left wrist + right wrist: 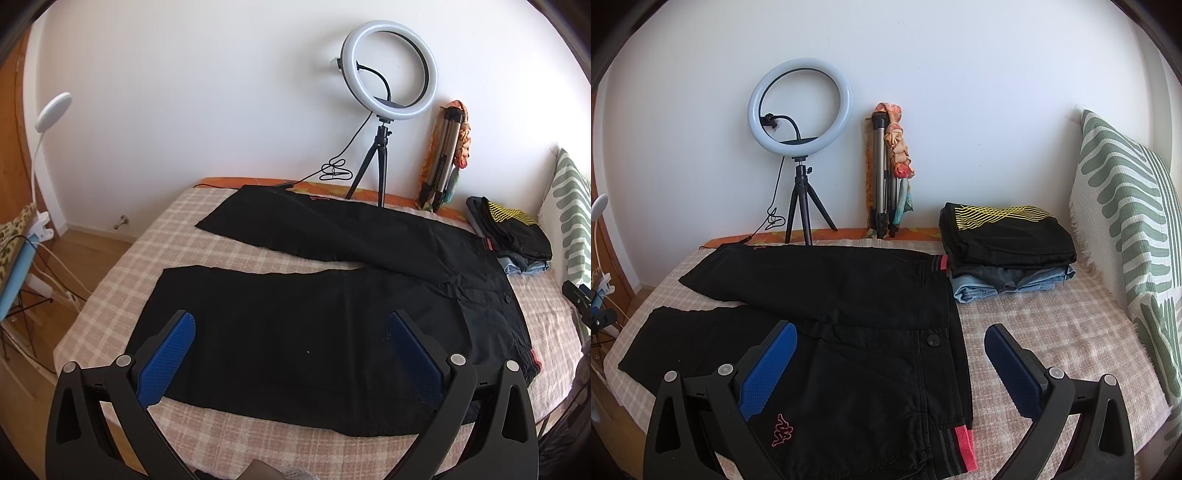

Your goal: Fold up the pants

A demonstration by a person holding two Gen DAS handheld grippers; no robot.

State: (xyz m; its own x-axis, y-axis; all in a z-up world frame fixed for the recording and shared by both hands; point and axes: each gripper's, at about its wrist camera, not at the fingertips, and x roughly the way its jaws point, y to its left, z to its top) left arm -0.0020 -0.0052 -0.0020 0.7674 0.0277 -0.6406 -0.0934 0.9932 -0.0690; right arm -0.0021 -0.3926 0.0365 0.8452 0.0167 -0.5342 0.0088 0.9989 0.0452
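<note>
Black pants (332, 295) are lying spread flat on the bed (110, 280), legs pointing left. Left gripper (291, 354) is hovering released above the near leg; right gripper (890, 365) is hovering released over the waistband.

One pair of black fabric pants (849, 314) with two legs lies on one pink-and-white checked bedcover (1052, 332). One pile of folded clothes (1008, 251), one round white ring light (799, 105) on one black tripod (803, 206), one folded metal tripod (882, 173), one green-striped cushion (1126, 206).
</note>
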